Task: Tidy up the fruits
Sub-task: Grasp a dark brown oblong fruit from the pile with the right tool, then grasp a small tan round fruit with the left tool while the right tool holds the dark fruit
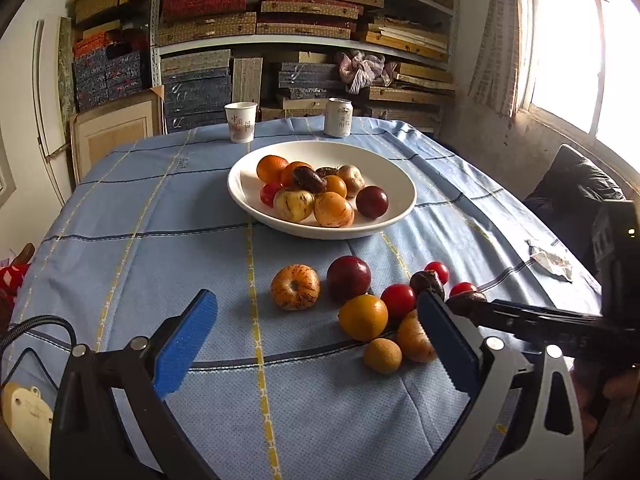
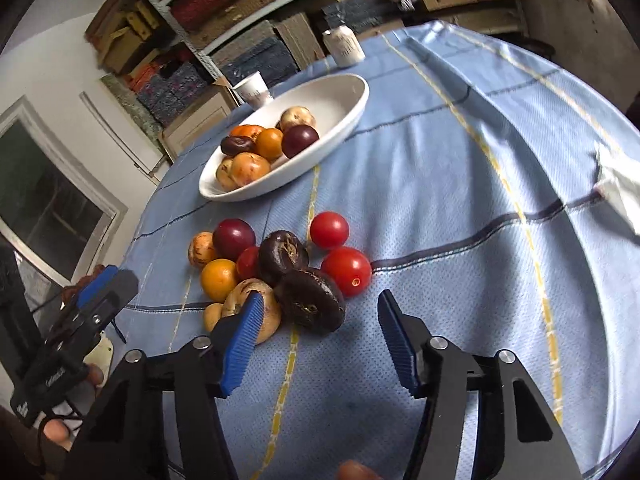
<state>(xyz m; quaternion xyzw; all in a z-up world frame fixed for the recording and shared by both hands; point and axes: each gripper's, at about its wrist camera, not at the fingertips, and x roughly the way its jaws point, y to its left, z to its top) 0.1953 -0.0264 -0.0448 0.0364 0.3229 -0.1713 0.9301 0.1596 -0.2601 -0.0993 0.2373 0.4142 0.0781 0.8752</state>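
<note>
While both grippers' fingers (image 2: 244,344) gape empty, loose fruit (image 2: 312,304) crowds before the bowl (image 1: 400,184).

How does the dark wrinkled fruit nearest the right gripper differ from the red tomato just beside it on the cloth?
The dark wrinkled fruit is almost black, while the red tomato is bright red. The dark fruit has dull, shrivelled skin; the tomato is smooth and shiny. The dark fruit looks flattened with a dimple, the tomato nearly round. Both lie loose on the blue tablecloth, outside the white bowl, ahead of the open right gripper.
</note>
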